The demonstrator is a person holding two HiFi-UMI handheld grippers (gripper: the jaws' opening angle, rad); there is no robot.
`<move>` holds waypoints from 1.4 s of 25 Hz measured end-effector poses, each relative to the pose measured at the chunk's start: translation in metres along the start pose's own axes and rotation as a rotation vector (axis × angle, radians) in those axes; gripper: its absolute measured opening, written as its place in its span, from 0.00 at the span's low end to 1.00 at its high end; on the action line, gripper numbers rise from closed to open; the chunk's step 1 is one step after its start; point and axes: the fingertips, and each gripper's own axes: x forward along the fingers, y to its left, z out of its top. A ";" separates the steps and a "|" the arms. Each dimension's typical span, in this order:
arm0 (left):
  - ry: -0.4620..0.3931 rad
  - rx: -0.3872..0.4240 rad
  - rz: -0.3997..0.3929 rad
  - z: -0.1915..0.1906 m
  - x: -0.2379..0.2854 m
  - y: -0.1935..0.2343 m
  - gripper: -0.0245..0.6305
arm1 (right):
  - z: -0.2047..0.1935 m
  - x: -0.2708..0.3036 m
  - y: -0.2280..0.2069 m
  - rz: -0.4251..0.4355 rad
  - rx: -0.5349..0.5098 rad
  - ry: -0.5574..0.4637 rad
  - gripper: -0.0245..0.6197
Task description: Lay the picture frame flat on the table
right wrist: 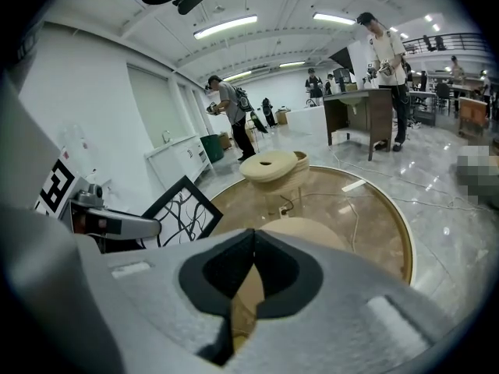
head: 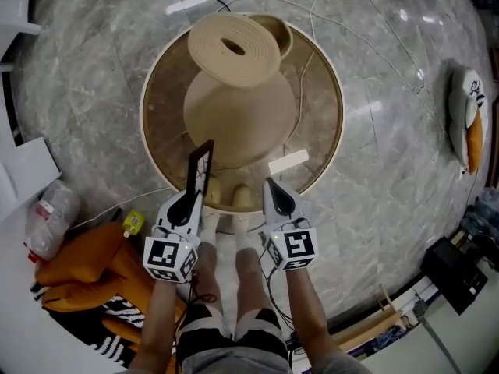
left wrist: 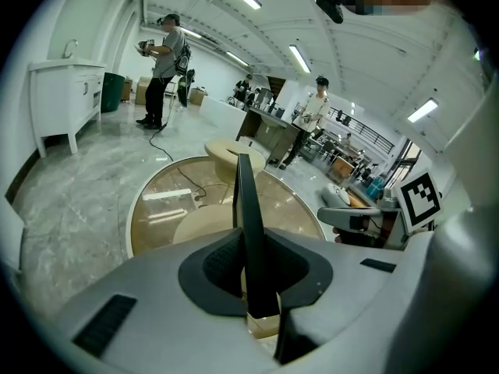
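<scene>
Head view: one round tabletop (head: 160, 92), one frame (head: 200, 164), two tongs. The frame stands upright at lower centre, its bottom edge in the left tongs (head: 190, 199); the right tongs (head: 274, 190) are near, apart from it. Left gripper view: jaws clamp the frame (left wrist: 247, 216) edge-on at centre. Right gripper view: jaws together on nothing; frame (right wrist: 176, 212) at middle left.

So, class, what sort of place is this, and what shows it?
Probably a big open workshop hall: polished grey marble floor, long ceiling strip lights, a person standing by a dark desk.
</scene>
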 end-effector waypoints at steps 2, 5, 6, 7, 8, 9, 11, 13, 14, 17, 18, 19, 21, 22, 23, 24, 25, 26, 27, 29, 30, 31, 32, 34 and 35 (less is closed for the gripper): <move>0.009 -0.003 -0.003 -0.006 0.006 0.003 0.13 | -0.008 0.004 0.000 0.003 0.013 0.008 0.04; 0.018 -0.008 -0.007 -0.012 0.016 0.005 0.13 | -0.019 0.009 -0.002 0.007 0.024 0.023 0.04; 0.019 -0.010 -0.010 -0.014 0.019 0.006 0.13 | -0.022 0.011 -0.002 0.007 0.025 0.029 0.04; 0.019 -0.013 -0.013 -0.015 0.022 0.006 0.13 | -0.025 0.013 -0.003 0.009 0.026 0.035 0.04; 0.020 -0.017 -0.016 -0.017 0.025 0.006 0.13 | -0.028 0.015 -0.004 0.011 0.029 0.039 0.04; 0.021 -0.023 -0.018 -0.019 0.027 0.006 0.13 | -0.031 0.016 -0.005 0.013 0.032 0.044 0.04; 0.025 -0.031 -0.018 -0.023 0.031 0.007 0.13 | -0.036 0.018 -0.008 0.013 0.035 0.050 0.04; 0.028 -0.036 -0.018 -0.026 0.036 0.008 0.13 | -0.040 0.021 -0.010 0.010 0.037 0.055 0.04; 0.030 -0.039 -0.017 -0.028 0.037 0.009 0.13 | -0.043 0.023 -0.012 0.009 0.039 0.059 0.04; 0.036 -0.048 -0.015 -0.034 0.044 0.013 0.13 | -0.050 0.029 -0.014 0.009 0.039 0.074 0.04; 0.038 -0.051 -0.014 -0.036 0.046 0.015 0.13 | -0.053 0.031 -0.015 0.009 0.039 0.078 0.04; 0.040 -0.054 -0.013 -0.037 0.047 0.016 0.13 | -0.055 0.032 -0.015 0.010 0.040 0.081 0.04; 0.042 -0.059 -0.015 -0.039 0.049 0.018 0.13 | -0.058 0.034 -0.015 0.012 0.045 0.088 0.04; 0.042 -0.061 -0.018 -0.040 0.050 0.018 0.13 | -0.059 0.034 -0.015 0.013 0.050 0.092 0.04; 0.041 -0.065 -0.021 -0.040 0.051 0.018 0.13 | -0.061 0.034 -0.016 0.014 0.053 0.096 0.04; 0.040 -0.069 -0.025 -0.040 0.052 0.019 0.13 | -0.062 0.035 -0.016 0.015 0.056 0.100 0.04; 0.038 -0.074 -0.028 -0.039 0.053 0.020 0.13 | -0.064 0.036 -0.016 0.016 0.057 0.103 0.04; 0.036 -0.078 -0.031 -0.039 0.053 0.021 0.13 | -0.065 0.037 -0.016 0.017 0.057 0.106 0.04; 0.035 -0.081 -0.033 -0.039 0.054 0.022 0.14 | -0.066 0.037 -0.015 0.019 0.057 0.108 0.04; 0.033 -0.086 -0.033 -0.039 0.054 0.025 0.14 | -0.068 0.039 -0.015 0.020 0.061 0.111 0.04; 0.033 -0.088 -0.031 -0.039 0.055 0.026 0.14 | -0.068 0.039 -0.016 0.021 0.067 0.112 0.04; 0.032 -0.089 -0.028 -0.040 0.055 0.027 0.14 | -0.068 0.039 -0.016 0.022 0.077 0.112 0.04; 0.032 -0.089 -0.025 -0.040 0.055 0.029 0.14 | -0.068 0.039 -0.016 0.024 0.092 0.111 0.04; 0.032 -0.082 -0.015 -0.040 0.055 0.030 0.14 | -0.068 0.039 -0.017 0.026 0.120 0.110 0.04; 0.033 -0.079 -0.010 -0.040 0.055 0.031 0.14 | -0.068 0.039 -0.018 0.025 0.126 0.110 0.04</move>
